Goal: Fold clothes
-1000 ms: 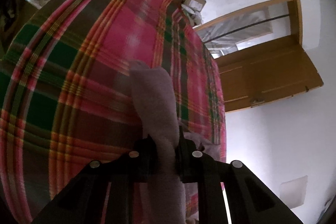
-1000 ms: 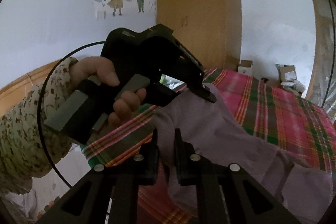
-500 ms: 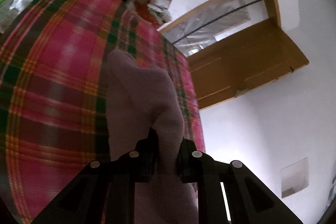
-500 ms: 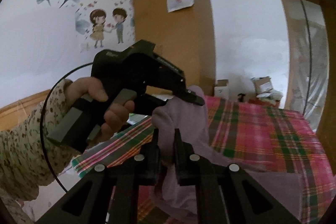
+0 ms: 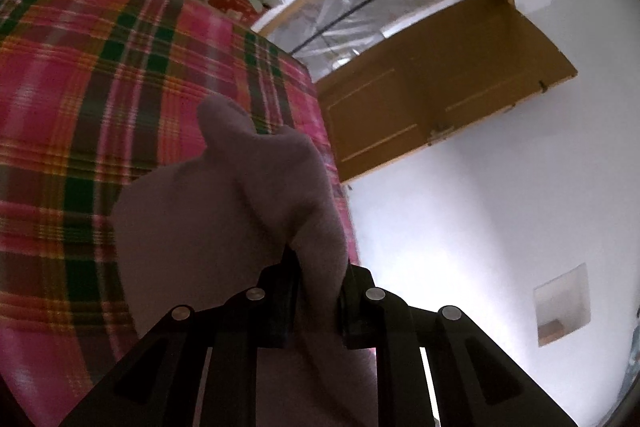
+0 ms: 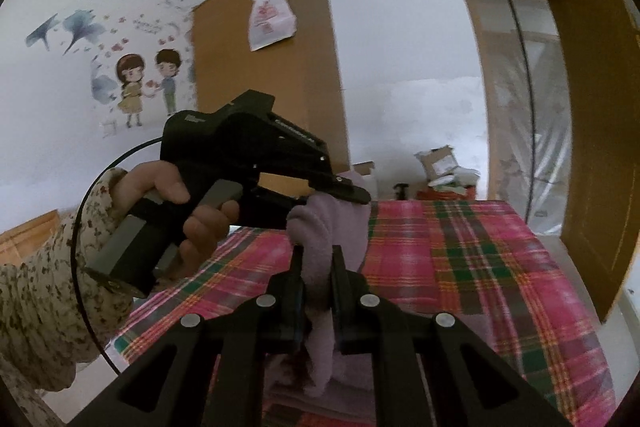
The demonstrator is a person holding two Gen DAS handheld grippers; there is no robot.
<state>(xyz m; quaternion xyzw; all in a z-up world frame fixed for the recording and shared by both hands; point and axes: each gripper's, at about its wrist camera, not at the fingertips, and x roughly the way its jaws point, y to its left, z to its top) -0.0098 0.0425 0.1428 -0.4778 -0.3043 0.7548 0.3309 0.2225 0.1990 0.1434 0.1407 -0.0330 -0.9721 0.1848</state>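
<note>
Across the room spreads one bed with a pink, green and orange plaid cover (image 6: pixel 460 259), the largest thing in both views. Behind it stand one tall brown wooden wardrobe (image 6: pixel 272 75) with one white plastic bag (image 6: pixel 270 15) hung on it, and one open brown wooden door (image 5: pixel 432 83). Above the bed, one soft pale lilac knit garment (image 5: pixel 224 211) is held off the cover between two tools. The left tool (image 5: pixel 318 291) is clamped on a bunched edge of it, and the right tool (image 6: pixel 316 281) is clamped on another fold, cloth filling the gap between its fingers. One hand (image 6: pixel 180 215) in a speckled cream sleeve grips the left tool's grey handle. Compared with a second ago, more of the wall and door fills the left view and less of the bed, the two tools sit closer together, and the garment hangs bunched rather than stretched towards the right.
</note>
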